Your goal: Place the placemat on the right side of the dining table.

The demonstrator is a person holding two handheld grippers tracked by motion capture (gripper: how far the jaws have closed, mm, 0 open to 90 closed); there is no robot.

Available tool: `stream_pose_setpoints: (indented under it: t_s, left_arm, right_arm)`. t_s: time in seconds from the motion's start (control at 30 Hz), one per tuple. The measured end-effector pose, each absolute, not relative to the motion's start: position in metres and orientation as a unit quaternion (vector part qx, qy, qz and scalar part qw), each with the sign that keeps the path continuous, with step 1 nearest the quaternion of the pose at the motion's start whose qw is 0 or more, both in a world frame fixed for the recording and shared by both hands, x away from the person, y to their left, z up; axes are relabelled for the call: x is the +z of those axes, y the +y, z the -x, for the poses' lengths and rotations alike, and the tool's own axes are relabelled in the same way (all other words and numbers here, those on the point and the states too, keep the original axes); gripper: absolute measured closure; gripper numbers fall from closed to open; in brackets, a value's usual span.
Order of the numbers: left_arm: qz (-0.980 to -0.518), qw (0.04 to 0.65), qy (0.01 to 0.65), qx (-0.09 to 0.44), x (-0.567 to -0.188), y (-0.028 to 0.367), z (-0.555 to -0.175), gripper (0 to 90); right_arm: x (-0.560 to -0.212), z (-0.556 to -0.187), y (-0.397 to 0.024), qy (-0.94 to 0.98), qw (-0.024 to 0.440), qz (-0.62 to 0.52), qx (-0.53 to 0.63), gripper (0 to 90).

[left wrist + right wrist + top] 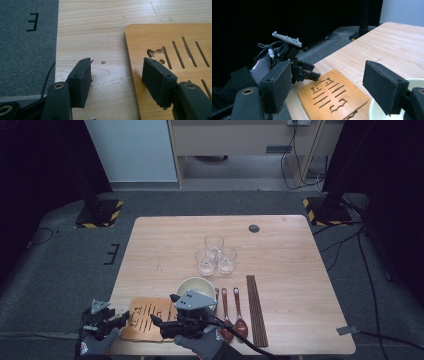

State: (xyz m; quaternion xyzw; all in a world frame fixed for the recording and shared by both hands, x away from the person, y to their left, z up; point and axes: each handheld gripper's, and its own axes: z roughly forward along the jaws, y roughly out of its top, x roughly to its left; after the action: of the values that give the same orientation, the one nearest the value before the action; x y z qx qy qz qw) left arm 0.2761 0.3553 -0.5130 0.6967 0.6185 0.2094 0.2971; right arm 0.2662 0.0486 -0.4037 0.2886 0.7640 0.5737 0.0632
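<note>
wooden trivet (160, 42) at the surface's near left edge
thin, stiff, light; pinch its left rim. left gripper (116, 75) jaws half open astride that rim, right gripper (332, 87) jaws wide, empty.

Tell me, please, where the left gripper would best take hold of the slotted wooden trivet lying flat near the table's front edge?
Probably its left edge. The wooden trivet lies flat on the table, so a thin rim is all a jaw can pinch. The left gripper is open and already straddles that edge, one jaw above the board, one above bare table; coming in low from the left looks best.
</note>
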Motion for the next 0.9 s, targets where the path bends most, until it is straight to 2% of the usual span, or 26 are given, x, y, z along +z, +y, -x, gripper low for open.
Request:
stream_pose_setpoints:
  t_s: [0.47, 0.9]
  left_arm:
    - [-0.698, 0.294, 0.618, 0.211, -0.513, 0.355, -0.276, 37.7]
    - [-0.696, 0.297, 0.619, 0.212, -0.513, 0.356, -0.276, 36.3]
  right_arm:
    - [-0.425, -0.261, 0.077, 0.782, 0.036, -0.280, 0.555, 22.4]
    - [-0.449, -0.261, 0.085, 0.794, 0.026, -0.289, 0.533, 22.3]
